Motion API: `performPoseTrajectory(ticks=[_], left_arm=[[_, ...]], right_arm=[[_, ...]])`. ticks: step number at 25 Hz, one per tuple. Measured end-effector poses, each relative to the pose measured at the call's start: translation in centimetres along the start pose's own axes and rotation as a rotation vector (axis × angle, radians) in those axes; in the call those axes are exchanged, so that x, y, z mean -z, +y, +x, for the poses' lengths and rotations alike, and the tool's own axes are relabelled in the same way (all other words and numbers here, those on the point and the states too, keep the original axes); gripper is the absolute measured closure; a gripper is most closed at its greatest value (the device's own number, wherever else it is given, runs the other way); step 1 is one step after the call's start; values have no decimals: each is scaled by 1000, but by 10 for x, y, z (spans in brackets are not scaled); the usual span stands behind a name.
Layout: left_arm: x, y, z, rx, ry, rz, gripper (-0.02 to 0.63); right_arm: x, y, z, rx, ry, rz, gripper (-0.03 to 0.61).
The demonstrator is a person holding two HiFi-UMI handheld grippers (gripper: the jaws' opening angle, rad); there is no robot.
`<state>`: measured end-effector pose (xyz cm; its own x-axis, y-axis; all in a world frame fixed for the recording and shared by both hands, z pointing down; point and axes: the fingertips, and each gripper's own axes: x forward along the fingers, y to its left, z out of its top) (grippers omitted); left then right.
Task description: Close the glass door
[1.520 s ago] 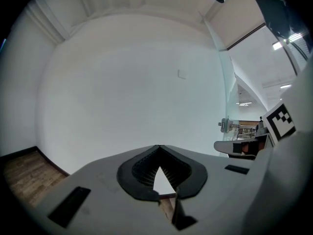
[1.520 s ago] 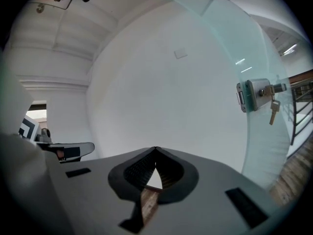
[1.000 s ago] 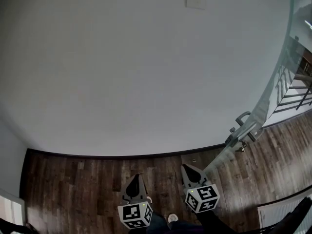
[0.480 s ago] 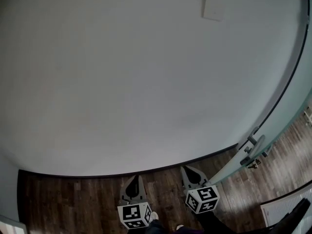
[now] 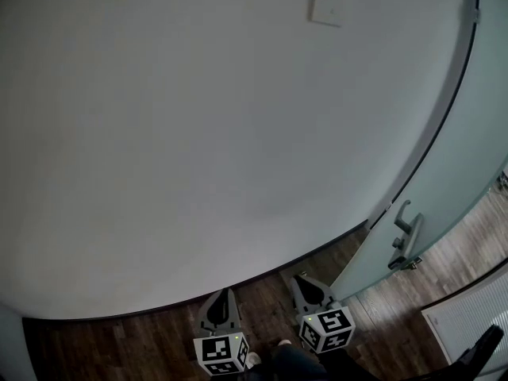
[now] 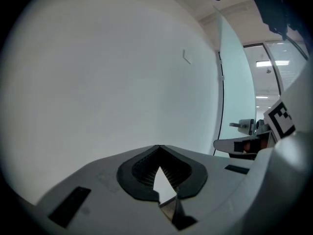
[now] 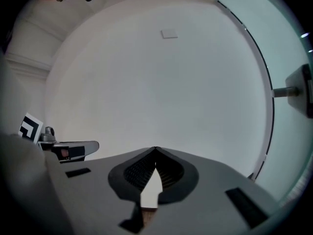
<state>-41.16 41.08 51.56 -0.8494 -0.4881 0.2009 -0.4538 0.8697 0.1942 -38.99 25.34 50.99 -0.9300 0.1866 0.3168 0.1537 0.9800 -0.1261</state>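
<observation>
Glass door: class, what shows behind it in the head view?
The glass door is frosted, so whatever lies behind it is hidden. Only its handle and the wooden floor at its foot show.

The right hand-held gripper, jaws together, faces the wall.

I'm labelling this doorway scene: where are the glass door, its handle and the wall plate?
Glass door (image 5: 464,125), head view, bare pane above the handle.
Handle (image 5: 408,240), head view, middle of the lever.
Wall plate (image 5: 328,2), head view, centre of its face.
</observation>
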Motion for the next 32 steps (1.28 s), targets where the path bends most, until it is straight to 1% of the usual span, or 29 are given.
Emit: performPoseTrajectory(ticks=[4, 10, 13, 17, 23, 26, 32], left_arm=[[-2, -13, 30, 52, 19, 10, 612], [-27, -37, 81, 115, 18, 50, 613], [-38, -61, 110, 161, 17, 68, 612], [-36, -108, 139, 260, 32, 92, 613], [-27, -167, 169, 398, 56, 124, 612], [-21, -191, 180, 475, 76, 135, 614], [-28, -231, 202, 620, 99, 166, 612]], right_arm=[[-6, -23, 9, 44, -11, 29, 588], [-30, -59, 23, 82, -39, 56, 588], [-38, -78, 23, 101, -49, 61, 588], [-32, -106, 11, 149, -39, 91, 588], [-30, -145, -7, 233, -59, 123, 588], [-27, -160, -17, 296, -68, 154, 588], [-28, -180, -22, 400, -91, 204, 588]])
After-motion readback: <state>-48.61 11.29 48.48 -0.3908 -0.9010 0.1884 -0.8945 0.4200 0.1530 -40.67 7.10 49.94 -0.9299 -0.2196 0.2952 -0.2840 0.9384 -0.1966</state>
